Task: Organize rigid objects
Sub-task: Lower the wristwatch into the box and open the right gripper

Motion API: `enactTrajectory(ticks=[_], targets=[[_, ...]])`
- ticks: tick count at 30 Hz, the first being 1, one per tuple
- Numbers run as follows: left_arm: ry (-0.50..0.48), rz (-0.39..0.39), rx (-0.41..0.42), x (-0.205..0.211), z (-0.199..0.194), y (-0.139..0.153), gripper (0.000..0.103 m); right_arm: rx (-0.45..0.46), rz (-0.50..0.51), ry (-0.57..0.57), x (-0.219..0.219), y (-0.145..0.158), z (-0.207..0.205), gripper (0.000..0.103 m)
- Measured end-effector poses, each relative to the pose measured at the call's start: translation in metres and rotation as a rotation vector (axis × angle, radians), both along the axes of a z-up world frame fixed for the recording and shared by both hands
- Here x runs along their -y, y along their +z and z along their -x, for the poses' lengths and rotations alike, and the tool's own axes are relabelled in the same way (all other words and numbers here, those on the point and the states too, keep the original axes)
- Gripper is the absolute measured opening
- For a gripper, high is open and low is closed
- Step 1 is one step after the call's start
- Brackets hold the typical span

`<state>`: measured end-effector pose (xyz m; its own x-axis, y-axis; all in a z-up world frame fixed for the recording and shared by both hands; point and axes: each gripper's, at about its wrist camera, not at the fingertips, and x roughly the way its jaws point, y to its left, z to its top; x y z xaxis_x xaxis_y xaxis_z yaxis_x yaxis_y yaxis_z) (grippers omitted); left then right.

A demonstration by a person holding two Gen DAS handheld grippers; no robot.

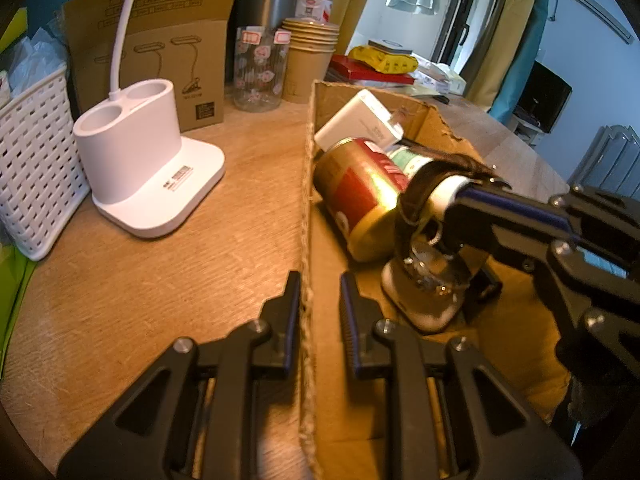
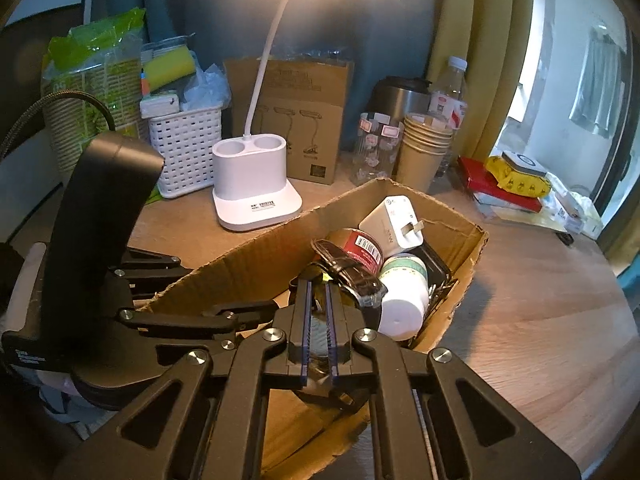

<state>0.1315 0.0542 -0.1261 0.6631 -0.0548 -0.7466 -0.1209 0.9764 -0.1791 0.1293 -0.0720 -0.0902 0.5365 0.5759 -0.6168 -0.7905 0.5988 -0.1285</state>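
Nearest to us, the left gripper (image 1: 320, 312) straddles the near wall of the cardboard box (image 1: 306, 208), its jaws drawn in on that raw edge; whether the pads fully press the card we cannot tell. Further in, the right gripper (image 2: 318, 312) reaches into the box with its jaws pressed nearly together on the watch (image 1: 432, 268), pinching it at the dark leather strap (image 2: 346, 270) while the case rests low against the box floor.

Beyond the watch, a red and gold can (image 1: 360, 192) lies on its side against the left wall, a white bottle (image 2: 402, 300) lies beside it, and a white charger (image 2: 394, 224) leans in the far corner.

We judge two risks. A grip on the flexible strap may let the case swing or slip on lifting. The can may roll if nudged, and the box may shift on the table (image 1: 160, 288) if the left hold slackens.

What sits under the right fingers is hidden, and a dark item (image 2: 438, 270) beneath the bottle is unidentifiable.
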Motion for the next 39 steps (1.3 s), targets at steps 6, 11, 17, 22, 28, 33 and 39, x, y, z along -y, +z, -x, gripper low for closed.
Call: enactTrajectory(ticks=[6, 11, 17, 22, 28, 33, 39], targets=[[0.000, -0.001, 0.000, 0.000, 0.000, 0.000, 0.020, -0.010, 0.015, 0.001, -0.002, -0.005, -0.001, 0.007], [0.000, 0.000, 0.000, 0.000, 0.000, 0.000, 0.020, -0.028, 0.029, 0.004, -0.004, -0.011, -0.005, 0.007], [0.000, 0.000, 0.000, 0.000, 0.000, 0.000, 0.020, -0.038, 0.021, 0.006, -0.003, -0.010, -0.004, 0.007], [0.000, -0.001, 0.000, 0.000, 0.000, 0.000, 0.020, -0.037, 0.009, 0.000, 0.000, -0.009, -0.001, 0.007], [0.000, -0.001, 0.000, 0.000, 0.000, 0.000, 0.020, -0.041, -0.015, -0.015, 0.005, -0.005, 0.002, 0.007], [0.000, -0.001, 0.000, 0.000, 0.000, 0.000, 0.020, -0.043, -0.032, -0.033, 0.011, -0.003, 0.005, 0.007], [0.000, -0.001, 0.000, 0.000, 0.000, 0.000, 0.021, -0.038, -0.056, -0.073, 0.023, 0.002, 0.008, 0.007]])
